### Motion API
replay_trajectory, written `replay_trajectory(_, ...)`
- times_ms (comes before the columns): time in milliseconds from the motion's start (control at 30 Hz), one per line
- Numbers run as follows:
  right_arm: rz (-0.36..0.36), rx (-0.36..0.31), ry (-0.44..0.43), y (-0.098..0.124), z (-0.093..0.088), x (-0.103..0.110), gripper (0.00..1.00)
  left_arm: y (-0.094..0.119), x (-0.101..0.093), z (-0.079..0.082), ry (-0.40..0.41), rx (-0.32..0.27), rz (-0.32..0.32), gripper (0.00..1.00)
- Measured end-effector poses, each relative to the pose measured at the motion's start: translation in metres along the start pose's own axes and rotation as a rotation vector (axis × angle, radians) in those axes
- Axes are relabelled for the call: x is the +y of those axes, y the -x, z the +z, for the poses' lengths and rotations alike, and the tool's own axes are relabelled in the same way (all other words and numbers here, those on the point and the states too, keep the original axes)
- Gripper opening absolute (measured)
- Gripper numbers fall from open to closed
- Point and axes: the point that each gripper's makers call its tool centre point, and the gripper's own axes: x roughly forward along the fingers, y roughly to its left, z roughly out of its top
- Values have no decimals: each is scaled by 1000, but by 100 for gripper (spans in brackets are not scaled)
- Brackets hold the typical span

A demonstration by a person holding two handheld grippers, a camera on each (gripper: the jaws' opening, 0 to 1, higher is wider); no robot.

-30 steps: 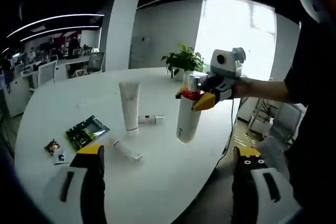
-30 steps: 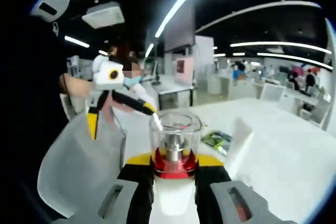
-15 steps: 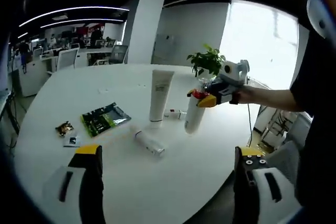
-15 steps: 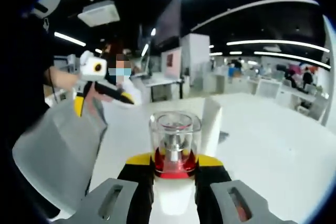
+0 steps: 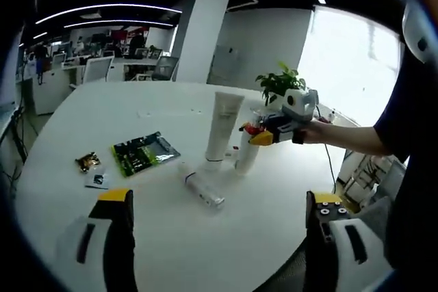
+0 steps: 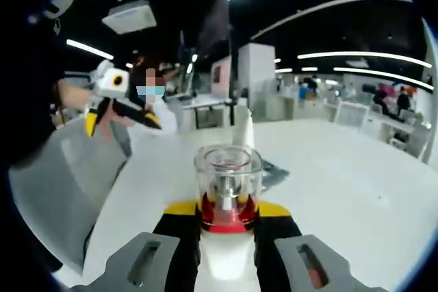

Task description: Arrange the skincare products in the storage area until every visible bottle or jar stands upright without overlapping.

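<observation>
One pump bottle (image 6: 227, 189) sits clenched in the right hand-held gripper (image 6: 227, 218); the left hand-held gripper (image 5: 217, 203) gapes, released.

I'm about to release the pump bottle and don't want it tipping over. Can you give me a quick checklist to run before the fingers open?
1. Grip: right gripper shut on the pump bottle at its red collar: ok.
2. Bottle upright: slightly tilted in the left gripper view: not ok.
3. Base resting on the table: looks at or near the surface, contact cannot tell.
4. Gap to the standing white tube: close, apart: ok.
5. Small bottle lying on its side, away from the landing spot: ok, but not yet stood up.
6. Left gripper open, free: ok.
</observation>
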Motion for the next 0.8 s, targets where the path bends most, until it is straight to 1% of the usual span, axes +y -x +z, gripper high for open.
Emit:
replay_trajectory(200,-3,1,35,-3,0,-19,20,-3,5,-1,3,8,10,99)
replay_trajectory(233,0,-1,37,-3,-2,-30,20,-4,6,-1,4,9,12,99)
replay_trajectory(333,5,-5,52,-6,-2,-38,20,-6,8,-3,13,10,16,99)
replay_trajectory(433,12,-16,57,-10,1,-37,20,-8,9,-4,15,14,16,99)
replay_trajectory(667,34,-48,44,-16,1,-46,21,-11,8,-4,17,21,12,99)
replay_trajectory(800,50,-64,42,-18,3,-40,21,-11,9,-5,18,24,14,98)
